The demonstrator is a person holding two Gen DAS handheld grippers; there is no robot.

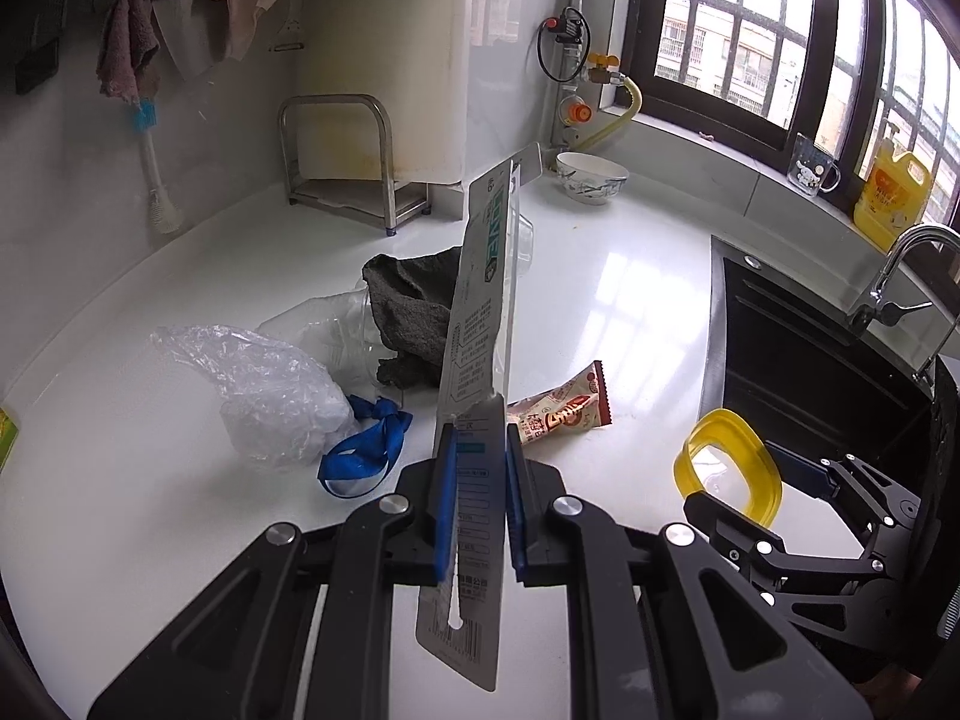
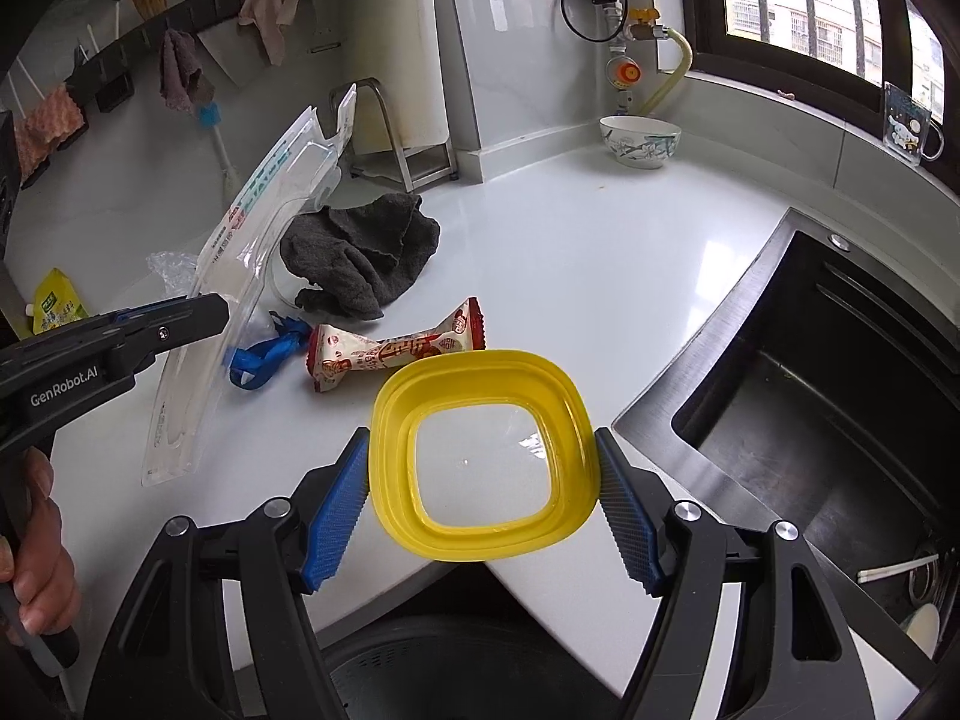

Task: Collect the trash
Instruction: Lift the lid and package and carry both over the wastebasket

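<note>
Left wrist view: the left claw [image 1: 480,450] clamps a blister card [image 1: 480,324] upright, its green print perhaps "LOVE"; a snack wrapper [image 1: 561,408] lies just beyond.

Right wrist view: the right claw [image 2: 483,480] grips a yellow lid [image 2: 480,456]; "GenRobot.AI" marks the left claw's body.

A patterned bowl [image 2: 640,141] sits behind the grey cloth [image 2: 360,252].
</note>
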